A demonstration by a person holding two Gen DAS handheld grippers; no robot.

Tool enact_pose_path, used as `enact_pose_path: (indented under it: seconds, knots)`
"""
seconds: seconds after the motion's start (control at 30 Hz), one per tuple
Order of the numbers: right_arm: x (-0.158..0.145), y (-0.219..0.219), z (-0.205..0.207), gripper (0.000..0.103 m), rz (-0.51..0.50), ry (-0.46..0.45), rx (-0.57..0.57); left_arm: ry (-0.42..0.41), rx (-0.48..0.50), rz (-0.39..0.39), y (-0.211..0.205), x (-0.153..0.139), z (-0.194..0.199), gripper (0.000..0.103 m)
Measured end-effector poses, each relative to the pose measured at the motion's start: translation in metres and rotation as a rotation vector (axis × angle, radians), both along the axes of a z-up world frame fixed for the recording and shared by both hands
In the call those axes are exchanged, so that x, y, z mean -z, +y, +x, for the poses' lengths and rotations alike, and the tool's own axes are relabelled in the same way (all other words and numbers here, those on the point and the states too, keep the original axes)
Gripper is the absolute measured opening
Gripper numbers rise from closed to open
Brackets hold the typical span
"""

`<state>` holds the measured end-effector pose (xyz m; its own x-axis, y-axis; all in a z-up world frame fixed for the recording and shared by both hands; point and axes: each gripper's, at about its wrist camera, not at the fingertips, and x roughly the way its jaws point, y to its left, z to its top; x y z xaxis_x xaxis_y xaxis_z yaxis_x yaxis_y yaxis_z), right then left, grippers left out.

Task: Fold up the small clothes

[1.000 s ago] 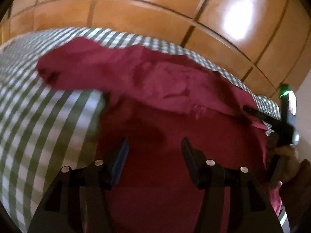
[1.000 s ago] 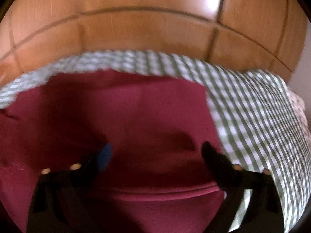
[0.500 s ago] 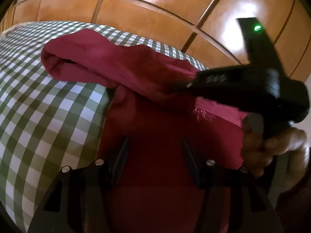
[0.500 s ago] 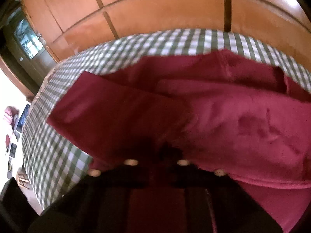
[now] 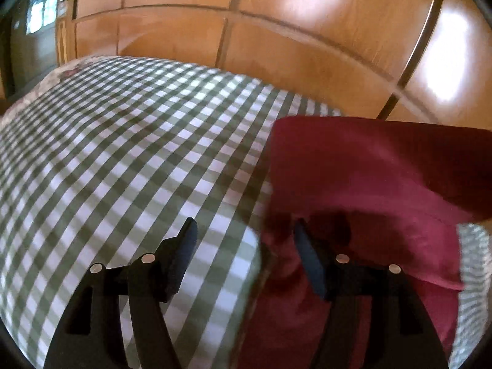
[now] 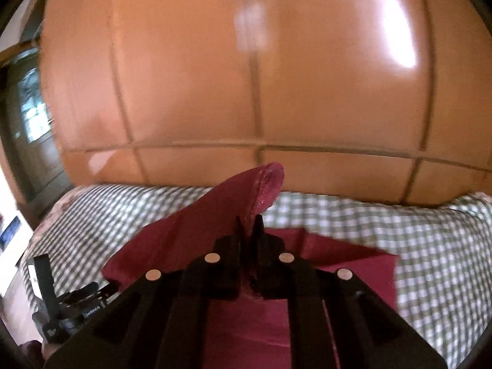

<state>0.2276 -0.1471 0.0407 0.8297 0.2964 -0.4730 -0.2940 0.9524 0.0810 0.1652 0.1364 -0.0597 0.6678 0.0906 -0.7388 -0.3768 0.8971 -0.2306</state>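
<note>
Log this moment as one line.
right gripper: shut on maroon garment hem | left gripper: opening, empty | surface: checked cloth

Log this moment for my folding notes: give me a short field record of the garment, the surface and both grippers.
garment: dark red cloth garment, partly lifted, the rest lying on the surface
surface: green-and-white checked cloth covering the bed or table
backdrop: glossy orange-brown wooden panels
right gripper: shut on a hemmed edge of the garment, holding it up above the checked cloth
left gripper: jaws opening, nothing clamped; one finger over the checks, the other over the red cloth
fold state: not finished
</note>
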Motion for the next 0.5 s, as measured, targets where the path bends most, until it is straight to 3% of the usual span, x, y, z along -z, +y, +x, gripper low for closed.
enact_pose_path:
  seconds: [0.13, 0.27, 0.3, 0.4, 0.5]
  knots:
    - [0.023, -0.044, 0.011, 0.006, -0.006, 0.048, 0.106, 0.059, 0.031, 0.026, -0.007, 0.012, 0.016, 0.064]
    - [0.083, -0.074, 0.035, 0.006, -0.067, 0.193, 0.219, 0.093, 0.065, 0.032, -0.017, 0.023, 0.017, 0.064]
    - [0.108, -0.086, 0.043, 0.006, -0.057, 0.268, 0.254, 0.094, 0.069, 0.035, -0.018, 0.025, 0.018, 0.064]
    - [0.153, -0.108, 0.053, 0.006, -0.037, 0.362, 0.305, 0.102, 0.084, 0.06, -0.023, 0.027, 0.014, 0.064]
    - [0.16, -0.106, 0.045, 0.006, -0.049, 0.314, 0.31, 0.107, 0.09, 0.066, -0.024, 0.027, 0.013, 0.064]
